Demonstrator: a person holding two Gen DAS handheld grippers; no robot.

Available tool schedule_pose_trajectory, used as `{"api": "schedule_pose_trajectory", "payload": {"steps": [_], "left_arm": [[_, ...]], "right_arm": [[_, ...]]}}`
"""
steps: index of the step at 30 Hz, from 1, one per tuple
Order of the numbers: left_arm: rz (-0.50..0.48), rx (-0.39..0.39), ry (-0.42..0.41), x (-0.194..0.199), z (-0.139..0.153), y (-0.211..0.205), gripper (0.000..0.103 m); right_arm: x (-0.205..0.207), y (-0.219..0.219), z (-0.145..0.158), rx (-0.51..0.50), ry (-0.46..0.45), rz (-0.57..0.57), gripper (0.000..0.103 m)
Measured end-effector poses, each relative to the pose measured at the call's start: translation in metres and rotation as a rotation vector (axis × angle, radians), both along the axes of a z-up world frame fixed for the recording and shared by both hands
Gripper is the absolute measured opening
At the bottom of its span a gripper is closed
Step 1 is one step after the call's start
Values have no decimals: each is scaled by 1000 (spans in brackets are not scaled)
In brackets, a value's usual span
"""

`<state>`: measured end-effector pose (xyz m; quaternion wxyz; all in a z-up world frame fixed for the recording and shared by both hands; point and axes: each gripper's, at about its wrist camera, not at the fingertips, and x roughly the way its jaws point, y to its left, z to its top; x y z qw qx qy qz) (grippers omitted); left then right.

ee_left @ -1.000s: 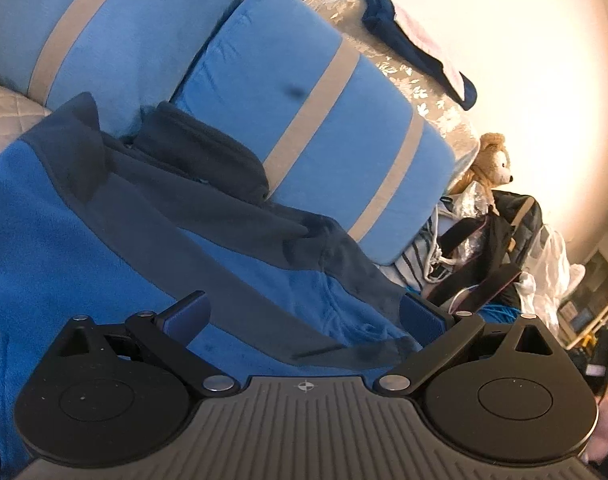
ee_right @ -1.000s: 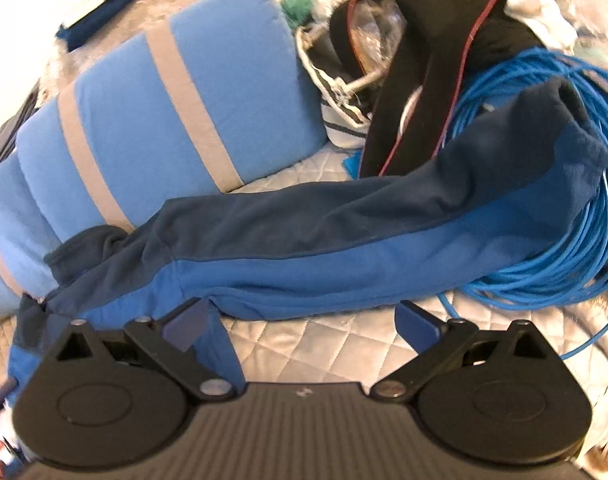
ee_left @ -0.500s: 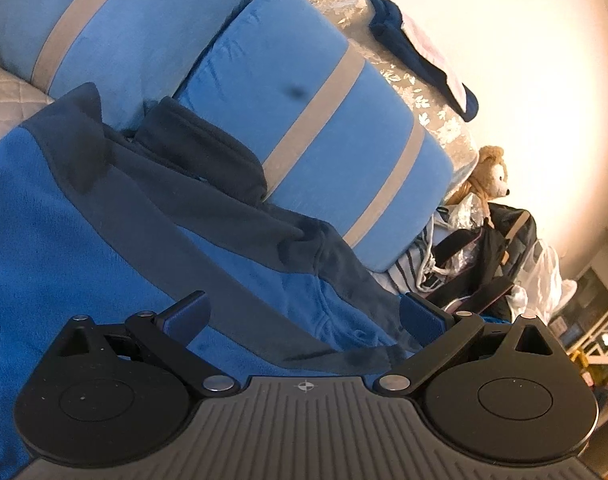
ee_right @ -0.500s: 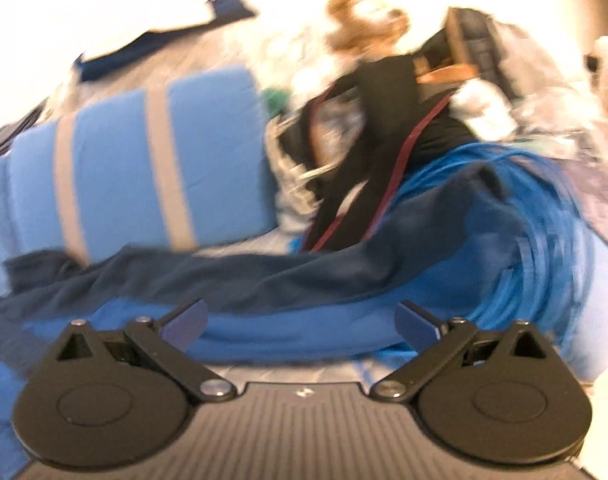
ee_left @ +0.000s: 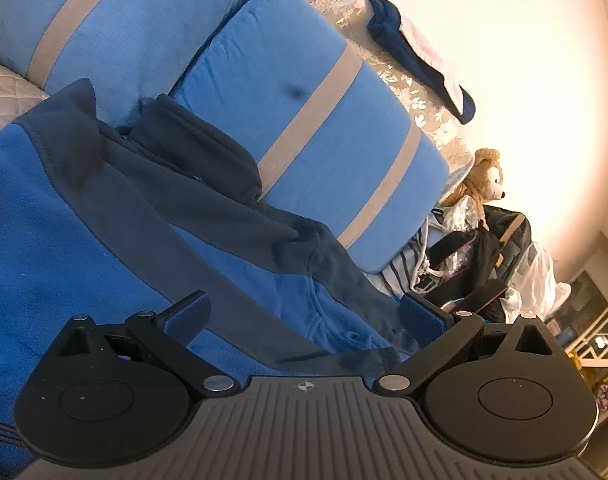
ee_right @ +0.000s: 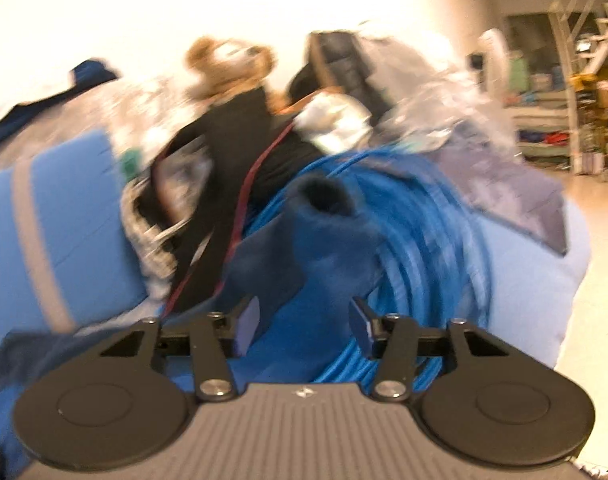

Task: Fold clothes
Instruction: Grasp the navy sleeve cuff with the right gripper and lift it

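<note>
1. We see a quilted grey bed cover (ee_left: 2, 88) as the surface, with two blue pillows (ee_left: 304, 128) striped in grey along its far edge, before a pale wall (ee_left: 524, 60).
2. At the far corner past the pillows we note a teddy bear (ee_left: 489, 174), a black bag (ee_left: 500, 240) and a coil of blue cable (ee_right: 420, 216); shelving shows in the room beyond. What the bag holds we cannot tell.
3. The blue fleece jacket (ee_left: 56, 240), navy at collar and shoulders, lies spread on the cover against the pillows.
4. Our left gripper (ee_left: 304, 314) hangs over the jacket, jaws wide, nothing between them.
5. Our right gripper (ee_right: 304, 320) has just been closing; the jacket's sleeve (ee_right: 324, 248), cuff resting on the cable, sits between its jaws. The view is blurred; whether the pads press it we cannot tell.
</note>
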<state>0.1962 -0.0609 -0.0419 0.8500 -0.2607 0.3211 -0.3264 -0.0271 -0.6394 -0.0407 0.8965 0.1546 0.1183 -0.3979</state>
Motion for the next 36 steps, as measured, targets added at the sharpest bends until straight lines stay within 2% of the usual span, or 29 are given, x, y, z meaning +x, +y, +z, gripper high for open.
{"api": "schedule_pose_trajectory", "payload": {"steps": [2,5,8,13,15,17,20,26,36], "left_arm": [[-1,3,0,0,0,-1,103],[-1,12,0,0,-1,-3,103],[3,22,5,0,-2,-4,103],[12,28,11,1,-2,-4,103],[12,30,12,1,-2,-4,103],[12,32,13,1,-2,-4,103],[13,32,11,1,-2,-4,103],[17,29,4,2,-2,-4,103],[24,-10,30,7,-5,1,103]], "right_arm": [[3,-10,-1,-16,-4,-51,41],[9,-21,-4,-36,-8,-110,36],[17,-28,-7,-61,2,-136,36],[40,-35,-10,-136,89,-141,38],[48,-36,-10,-156,125,-137,33],[53,-36,-10,-170,160,-131,18],[54,-28,-5,-194,172,-124,14],[52,4,18,-217,138,-9,12],[78,98,74,-150,42,350,12]]}}
